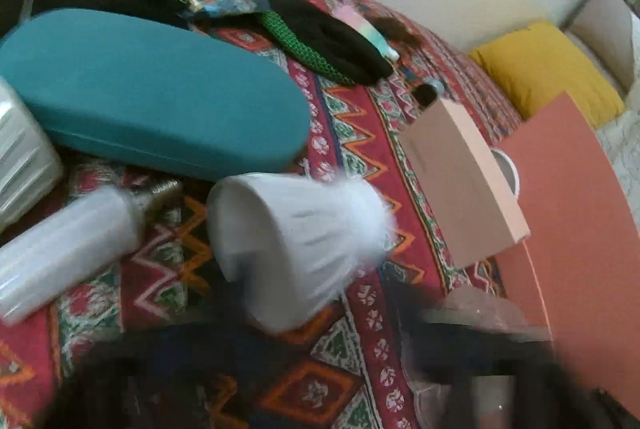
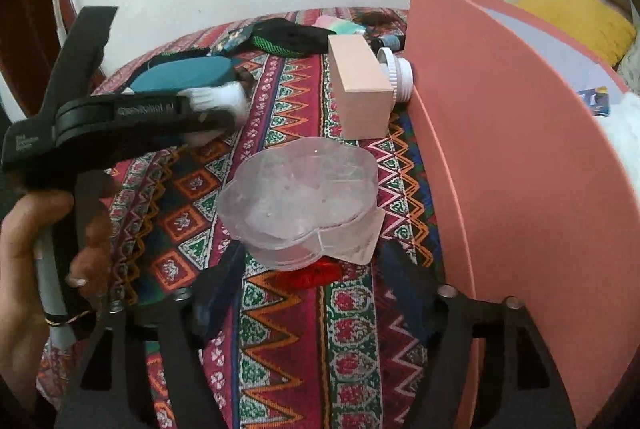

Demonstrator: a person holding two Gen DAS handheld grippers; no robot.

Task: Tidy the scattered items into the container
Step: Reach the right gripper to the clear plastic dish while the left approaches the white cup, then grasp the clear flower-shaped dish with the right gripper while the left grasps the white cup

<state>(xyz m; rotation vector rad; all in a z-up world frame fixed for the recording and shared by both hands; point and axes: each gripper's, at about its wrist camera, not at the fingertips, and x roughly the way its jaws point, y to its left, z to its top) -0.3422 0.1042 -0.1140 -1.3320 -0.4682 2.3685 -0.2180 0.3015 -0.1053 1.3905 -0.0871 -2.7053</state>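
The salmon-pink container stands at the right on the patterned cloth. A clear flower-shaped plastic box lies just ahead of my right gripper, which is open with nothing between its fingers. In the blurred left wrist view, a white ribbed lamp-like piece lies on its side just ahead of my left gripper. That gripper's dark fingers stand wide apart. A teal glasses case, a clear bottle and a pink block lie scattered around it.
Black-and-green fabric and a pastel tube lie at the far edge by the white wall. A white ribbed jar sits between the pink block and the container. A yellow cushion lies behind. A hand holds the left gripper's handle.
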